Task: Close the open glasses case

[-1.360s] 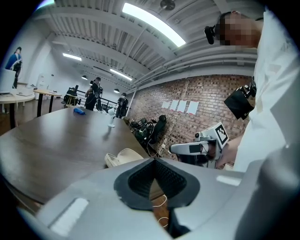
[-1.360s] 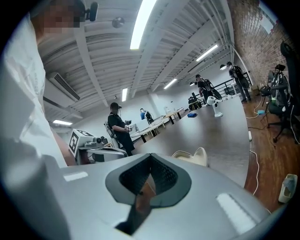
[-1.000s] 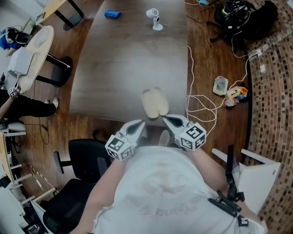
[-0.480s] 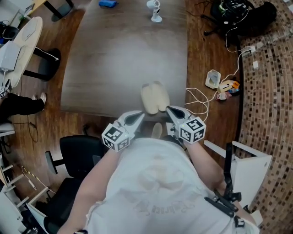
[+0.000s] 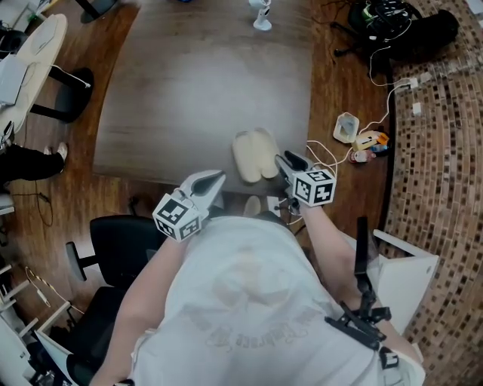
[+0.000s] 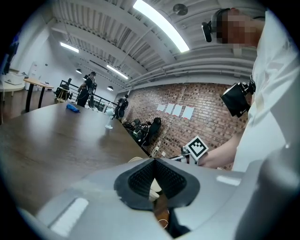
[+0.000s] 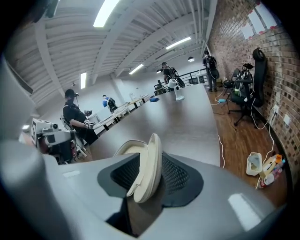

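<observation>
The cream glasses case [image 5: 254, 154] lies open near the table's front edge. My right gripper [image 5: 284, 160] is at the case's right side. In the right gripper view its jaws [image 7: 151, 164] are opening, with the raised lid [image 7: 146, 161] standing edge-on between the pads; a gap shows on the lid's left. The other half [image 7: 126, 146] lies beyond it. My left gripper [image 5: 217, 177] hangs to the left of the case, off the table's front edge, apart from the case. Its pads [image 6: 140, 176] meet with nothing between them.
The long brown table [image 5: 189, 90] runs away from me, with a small white device [image 5: 262, 15] at its far end. A black office chair [image 5: 124, 241] is at my left. White cables [image 5: 326, 162] and a small box [image 5: 345, 128] lie on the floor at the right.
My right gripper has come forward and down to the case's right side and its jaws have opened around the lid. The left gripper has drifted left, away from the case.
</observation>
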